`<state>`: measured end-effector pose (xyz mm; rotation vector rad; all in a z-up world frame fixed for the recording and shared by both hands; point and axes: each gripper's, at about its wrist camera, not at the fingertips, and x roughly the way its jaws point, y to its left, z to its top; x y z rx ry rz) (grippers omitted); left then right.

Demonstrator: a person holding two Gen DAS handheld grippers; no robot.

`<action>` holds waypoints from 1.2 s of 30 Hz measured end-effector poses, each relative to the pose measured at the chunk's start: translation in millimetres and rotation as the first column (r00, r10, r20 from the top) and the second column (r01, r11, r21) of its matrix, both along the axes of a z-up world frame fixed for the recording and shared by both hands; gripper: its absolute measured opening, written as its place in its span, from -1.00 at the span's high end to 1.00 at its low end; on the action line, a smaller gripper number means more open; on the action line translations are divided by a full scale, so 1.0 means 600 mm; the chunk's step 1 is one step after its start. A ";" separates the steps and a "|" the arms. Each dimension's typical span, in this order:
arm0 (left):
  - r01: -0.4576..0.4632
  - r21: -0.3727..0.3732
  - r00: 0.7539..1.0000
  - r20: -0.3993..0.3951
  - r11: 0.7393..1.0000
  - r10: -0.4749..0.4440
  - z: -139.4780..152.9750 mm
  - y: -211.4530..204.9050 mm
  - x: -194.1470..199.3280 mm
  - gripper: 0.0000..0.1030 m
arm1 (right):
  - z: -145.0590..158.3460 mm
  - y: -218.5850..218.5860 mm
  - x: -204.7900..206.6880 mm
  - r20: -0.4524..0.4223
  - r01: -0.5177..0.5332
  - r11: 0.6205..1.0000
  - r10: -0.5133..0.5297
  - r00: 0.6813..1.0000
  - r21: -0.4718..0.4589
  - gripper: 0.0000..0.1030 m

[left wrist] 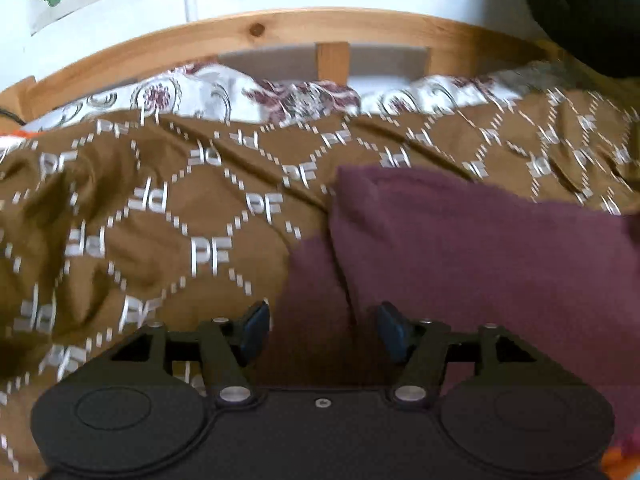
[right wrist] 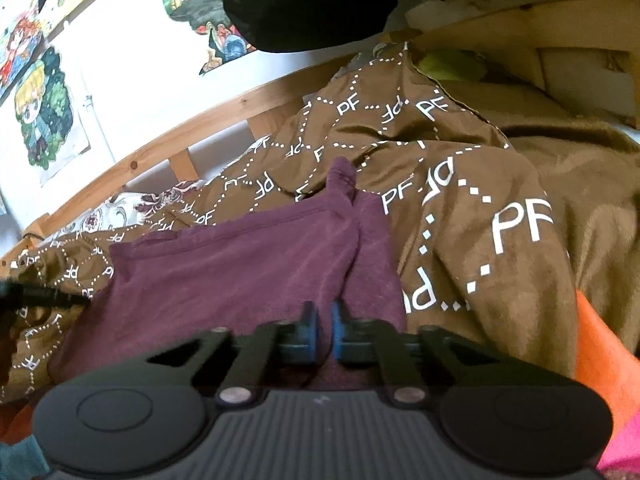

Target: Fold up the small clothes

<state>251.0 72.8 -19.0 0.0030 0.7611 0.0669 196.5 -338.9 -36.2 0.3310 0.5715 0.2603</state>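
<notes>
garment: a maroon cloth (left wrist: pixel 480 248) lies on the brown blanket (left wrist: pixel 180 208) printed with white "pf" letters and dotted diamonds; in the right wrist view the same maroon cloth (right wrist: pixel 240 264) spreads leftward from the gripper, with a narrow fold rising to a point at its far end.
left gripper: the left gripper (left wrist: pixel 323 330) has its jaws spread wide, hovering over the near left edge of the maroon cloth; nothing sits between its dark pads (left wrist: pixel 254 326).
right gripper: the right gripper (right wrist: pixel 325 334) has its blue pads (right wrist: pixel 308 334) drawn almost together; a ridge of the maroon cloth runs up to the narrow gap, but whether fabric is pinched there i cannot tell.
bed: a pine bed rail (left wrist: pixel 280 30) curves behind the blanket, with a flowered sheet (left wrist: pixel 208 92) showing at its foot.
wall: white, with cartoon posters (right wrist: pixel 44 112).
other fabric: an orange cloth (right wrist: pixel 600 344) lies at the right edge, beside a pink one (right wrist: pixel 624 452).
</notes>
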 end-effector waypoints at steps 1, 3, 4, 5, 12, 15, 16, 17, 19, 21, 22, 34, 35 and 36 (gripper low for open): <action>0.009 -0.002 1.000 0.000 1.000 -0.009 -0.003 -0.002 -0.013 -0.19 | 0.002 -0.001 -0.002 0.001 0.009 1.000 -0.009 1.000 0.000 0.88; 0.024 0.004 1.000 -0.010 1.000 -0.024 -0.013 -0.005 -0.039 -0.05 | 0.009 -0.001 -0.011 0.009 0.026 1.000 -0.026 1.000 -0.018 0.89; 0.022 0.003 1.000 -0.017 1.000 -0.022 -0.017 -0.003 -0.048 0.00 | 0.012 -0.002 -0.016 0.011 0.029 0.999 -0.029 1.000 -0.027 0.89; 0.017 -0.002 1.000 -0.025 1.000 -0.017 -0.022 0.001 -0.055 0.00 | 0.015 -0.002 -0.020 0.011 0.032 0.999 -0.032 0.999 -0.032 0.89; -0.019 -0.006 0.999 -0.047 1.000 0.019 -0.027 0.005 -0.064 0.00 | 0.011 0.011 -0.032 -0.037 0.043 0.996 -0.046 0.998 -0.077 0.74; -0.061 -0.003 0.996 -0.067 0.998 0.060 -0.018 -0.004 -0.064 -0.05 | 0.024 0.017 -0.049 -0.030 0.047 0.996 -0.049 0.998 -0.080 0.15; -0.072 0.008 0.995 -0.072 0.997 0.072 -0.014 -0.008 -0.066 -0.16 | 0.029 0.019 -0.056 -0.026 0.050 0.995 -0.053 0.998 -0.084 0.00; -0.086 0.026 0.993 -0.078 0.996 0.088 -0.010 -0.014 -0.070 -0.28 | 0.034 0.022 -0.061 -0.023 0.053 0.994 -0.055 0.998 -0.093 -0.06; -0.089 0.043 0.993 -0.074 0.995 0.092 0.001 -0.023 -0.082 -0.40 | 0.043 0.031 -0.074 -0.012 0.054 0.991 -0.056 0.998 -0.121 -0.31; -0.085 0.054 0.994 -0.063 0.995 0.088 0.014 -0.031 -0.098 -0.58 | 0.051 0.040 -0.086 -0.001 0.060 0.988 -0.061 0.998 -0.144 -0.53; -0.088 0.061 0.994 -0.055 0.994 0.092 0.019 -0.034 -0.105 -0.71 | 0.054 0.044 -0.092 0.000 0.067 0.986 -0.068 0.998 -0.152 -0.62; -0.109 0.163 0.994 0.008 0.981 0.109 0.050 -0.058 -0.151 -0.98 | 0.053 0.059 -0.114 -0.045 0.166 0.964 -0.180 0.983 -0.209 -0.95; -0.112 0.162 0.994 0.001 0.980 0.113 0.047 -0.057 -0.148 -0.98 | 0.052 0.059 -0.112 -0.049 0.172 0.964 -0.186 0.981 -0.203 -0.96; -0.117 0.159 0.993 -0.005 0.980 0.119 0.045 -0.055 -0.145 -0.98 | 0.052 0.060 -0.110 -0.051 0.178 0.963 -0.192 0.980 -0.203 -0.98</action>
